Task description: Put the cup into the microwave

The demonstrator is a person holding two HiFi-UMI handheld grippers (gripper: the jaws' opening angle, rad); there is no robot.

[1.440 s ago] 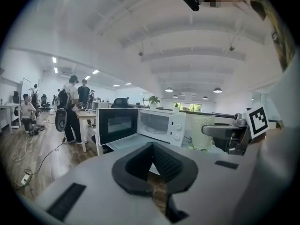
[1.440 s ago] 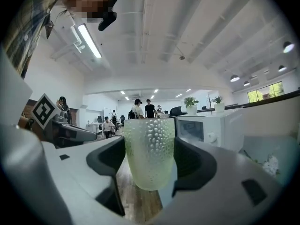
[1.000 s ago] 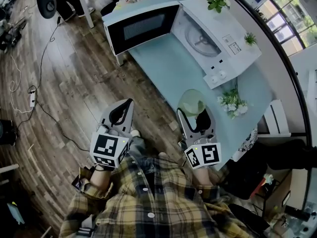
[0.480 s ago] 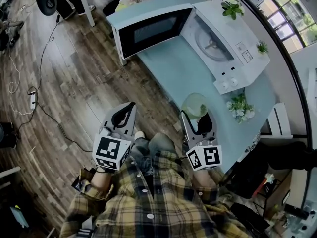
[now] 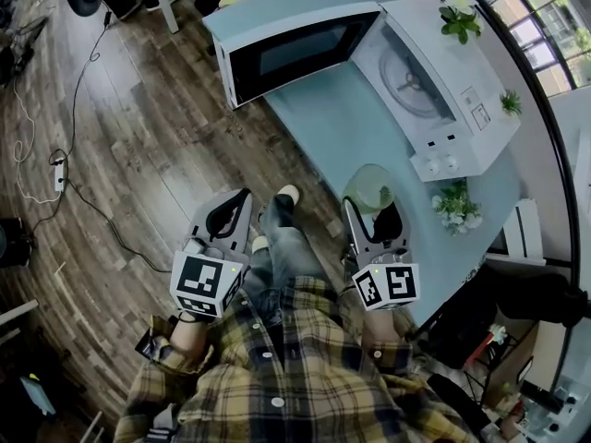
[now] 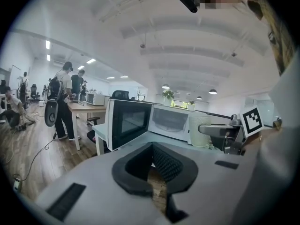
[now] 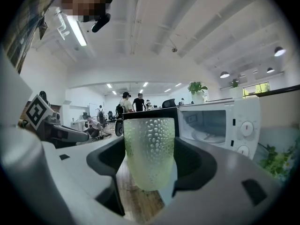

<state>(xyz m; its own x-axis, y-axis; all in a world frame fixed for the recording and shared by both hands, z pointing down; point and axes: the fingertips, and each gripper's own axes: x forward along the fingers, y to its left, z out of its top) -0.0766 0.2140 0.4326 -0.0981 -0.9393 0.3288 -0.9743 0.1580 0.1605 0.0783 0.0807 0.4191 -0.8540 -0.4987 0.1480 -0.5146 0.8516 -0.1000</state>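
A pale green bumpy glass cup stands upright between the jaws of my right gripper, which is shut on it. In the head view the cup hangs over the near end of the light blue table, held by the right gripper. The white microwave sits on the table's far right with its door swung wide open and the turntable showing; it also shows as microwave and microwave. My left gripper is over the wood floor, shut and empty, also seen as left gripper.
Small potted plants stand on the table beside the microwave and on top of it. A cable and power strip lie on the floor at left. People stand by a desk further back. My leg and shoe are between the grippers.
I have stepped closer to the table; the microwave and table have shifted right and up in the head view. A leg has swung forward between the grippers. Both grippers keep their hold.
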